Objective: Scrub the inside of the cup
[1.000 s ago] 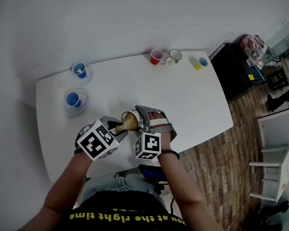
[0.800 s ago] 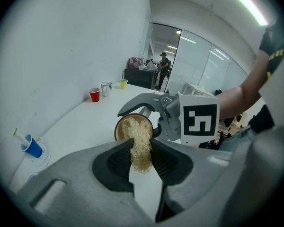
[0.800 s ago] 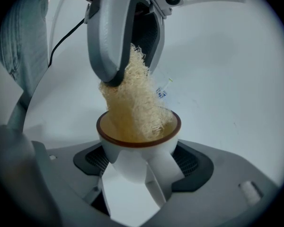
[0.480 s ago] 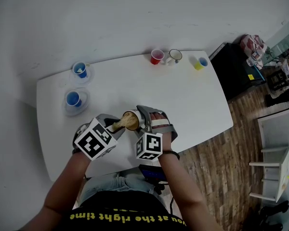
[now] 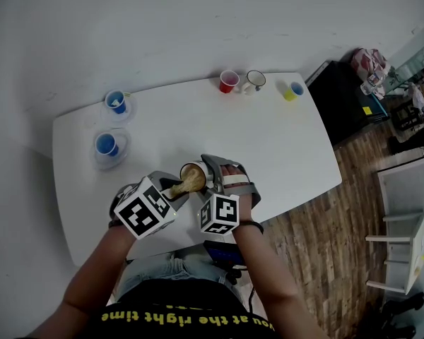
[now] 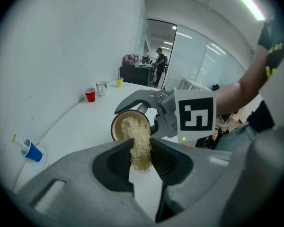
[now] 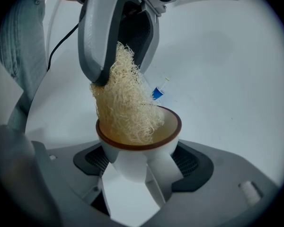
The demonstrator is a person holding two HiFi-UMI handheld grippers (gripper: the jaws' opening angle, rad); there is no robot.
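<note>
left gripper (image 6: 141, 151): clamped on loofah (image 6: 135, 129), tip inside cup (image 7: 132, 162)
right gripper (image 5: 206, 175): I'm gripping the cup, tilted, over table (image 5: 268, 140)
change: practically none since a second ago; scrubbing looks mid-stroke, unfinished

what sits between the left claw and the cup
A straw-coloured loofah scrubber: the left claw pinches one end, and its other end reaches into the cup. The left gripper view shows it.
</note>
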